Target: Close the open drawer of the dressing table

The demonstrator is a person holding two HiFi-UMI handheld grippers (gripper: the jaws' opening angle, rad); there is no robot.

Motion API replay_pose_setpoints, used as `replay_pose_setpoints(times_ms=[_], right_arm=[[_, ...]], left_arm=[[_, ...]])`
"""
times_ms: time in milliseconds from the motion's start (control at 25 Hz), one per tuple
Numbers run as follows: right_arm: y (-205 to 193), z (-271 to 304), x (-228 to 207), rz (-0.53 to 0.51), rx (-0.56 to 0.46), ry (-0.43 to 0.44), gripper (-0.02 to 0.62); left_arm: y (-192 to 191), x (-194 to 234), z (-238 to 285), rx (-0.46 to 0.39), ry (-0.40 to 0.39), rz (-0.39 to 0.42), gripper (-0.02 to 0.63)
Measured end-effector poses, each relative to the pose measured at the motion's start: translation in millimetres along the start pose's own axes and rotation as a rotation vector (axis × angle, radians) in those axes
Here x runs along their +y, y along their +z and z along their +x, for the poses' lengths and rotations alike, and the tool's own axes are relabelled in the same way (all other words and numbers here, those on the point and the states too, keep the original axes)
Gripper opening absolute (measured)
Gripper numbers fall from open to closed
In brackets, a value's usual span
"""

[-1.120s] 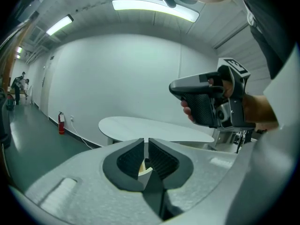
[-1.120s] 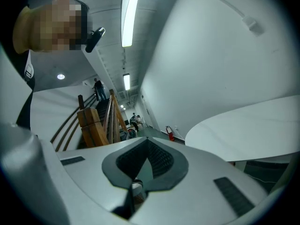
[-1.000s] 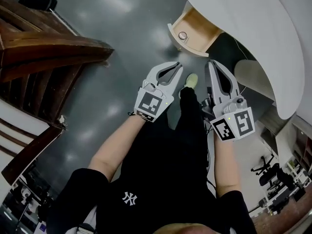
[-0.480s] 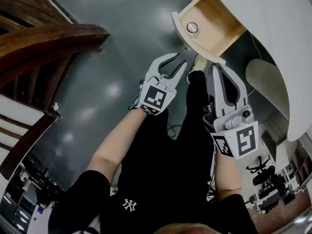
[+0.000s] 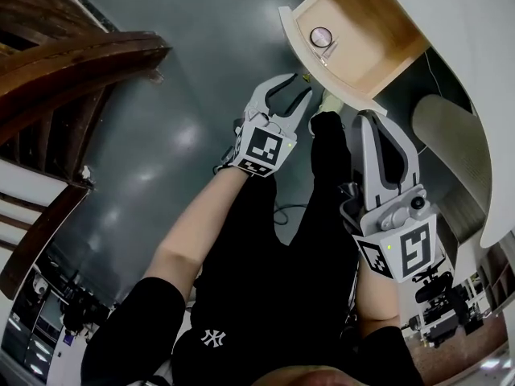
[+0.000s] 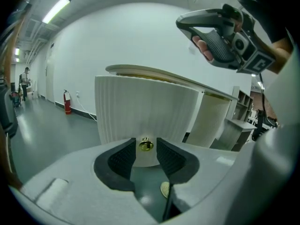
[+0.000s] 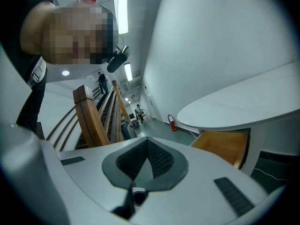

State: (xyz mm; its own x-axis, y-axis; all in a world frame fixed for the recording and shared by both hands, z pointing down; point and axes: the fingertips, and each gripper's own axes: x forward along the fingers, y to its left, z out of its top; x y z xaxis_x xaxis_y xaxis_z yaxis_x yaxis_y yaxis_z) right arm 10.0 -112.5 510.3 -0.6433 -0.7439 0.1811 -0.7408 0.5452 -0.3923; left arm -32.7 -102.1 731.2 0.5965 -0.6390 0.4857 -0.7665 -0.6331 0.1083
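Grey, glossy floor (image 5: 185,71) runs under everything, seen from above past the person's black clothes. Nearest the body, the right gripper (image 5: 370,121) points toward the dressing table (image 5: 467,47). Its jaws are closed tip to tip, and the right gripper view shows nothing between the ribbed pads. It touches no furniture and hangs below the drawer's near corner.

A little further out, the left gripper (image 5: 296,88) is held low before the drawer's front. Its jaws are spreading apart. In the left gripper view the small gold knob (image 6: 146,145) of the ribbed white front panel (image 6: 140,109) sits in the gap between the pads. The pads are not pressing on it, and contact cannot be made out. A pale shoe (image 5: 328,103) shows on the floor just beside this gripper.

Beyond both grippers the drawer (image 5: 378,43) stands pulled well out from under the edge of the table's white top, its bare wooden inside open to view. A small round object (image 5: 321,35) lies in it close behind the front panel.

Off to the left, apart from the table, a dark wooden stair rail (image 5: 72,63) curves across. Far down the hall a red fire extinguisher (image 6: 68,102) stands by the wall.
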Motion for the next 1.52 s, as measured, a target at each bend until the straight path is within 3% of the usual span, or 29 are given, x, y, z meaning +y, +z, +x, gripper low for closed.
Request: replay_pose_setpoints(times_ms=[640, 1520], right_arm=[[-14, -13, -32, 0.042, -0.007, -0.052, 0.015], [-3, -8, -114, -0.010, -0.016, -0.109, 0.015]], left_arm=[[-4, 4, 32, 0.018, -0.001, 0.008, 0.109], [72, 7, 132, -0.087, -0.054, 0.056, 0.109]])
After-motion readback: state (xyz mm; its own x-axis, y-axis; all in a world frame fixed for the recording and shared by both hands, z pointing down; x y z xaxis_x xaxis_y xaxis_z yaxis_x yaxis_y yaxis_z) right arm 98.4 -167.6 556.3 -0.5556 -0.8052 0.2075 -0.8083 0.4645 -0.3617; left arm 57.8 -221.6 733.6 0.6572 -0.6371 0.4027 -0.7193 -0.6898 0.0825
